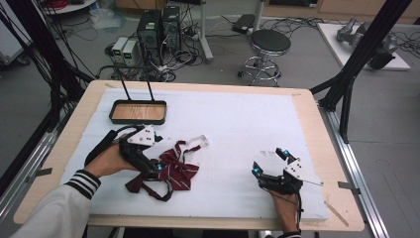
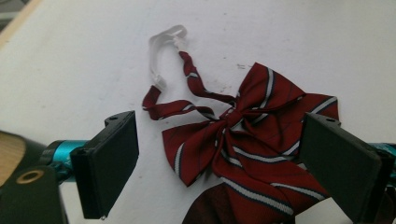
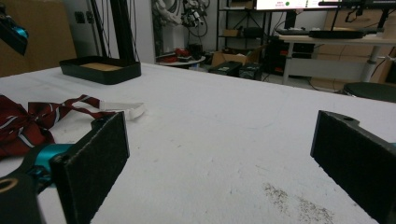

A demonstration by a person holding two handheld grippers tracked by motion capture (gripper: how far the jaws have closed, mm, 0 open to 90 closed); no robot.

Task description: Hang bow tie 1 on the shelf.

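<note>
A lab room lies beyond your table (image 1: 59, 148): computer towers and tangled cables on the grey floor, a round black stool (image 1: 270, 42), black frame posts to either side. The tabletop is pale wood under a white pad (image 1: 237, 129), which shows a scuffed grey smudge in the right gripper view. A black tray with a wooden floor (image 1: 138, 112) sits at the far left of the pad. The dark red striped bow tie (image 1: 177, 167) lies flat on the pad in front of your left hand, its neck strap with the white elastic end (image 2: 164, 39) trailing away toward the middle of the table. Your left gripper (image 1: 157, 167) is over the bow with its jaws apart, one either side of the bow's wings in the left gripper view, pads not pressing the cloth, so nothing is grasped yet. Your right gripper (image 1: 270, 161) rests well apart to the right, jaws released and nothing between them. The likely trouble: close on one loose wing or tail and the fabric may slide out or the bow may hang lopsided; aim for the knot. Watch the strap too, since it could drag or snag on the pad, or on the tray's rim, as you lift.
</note>
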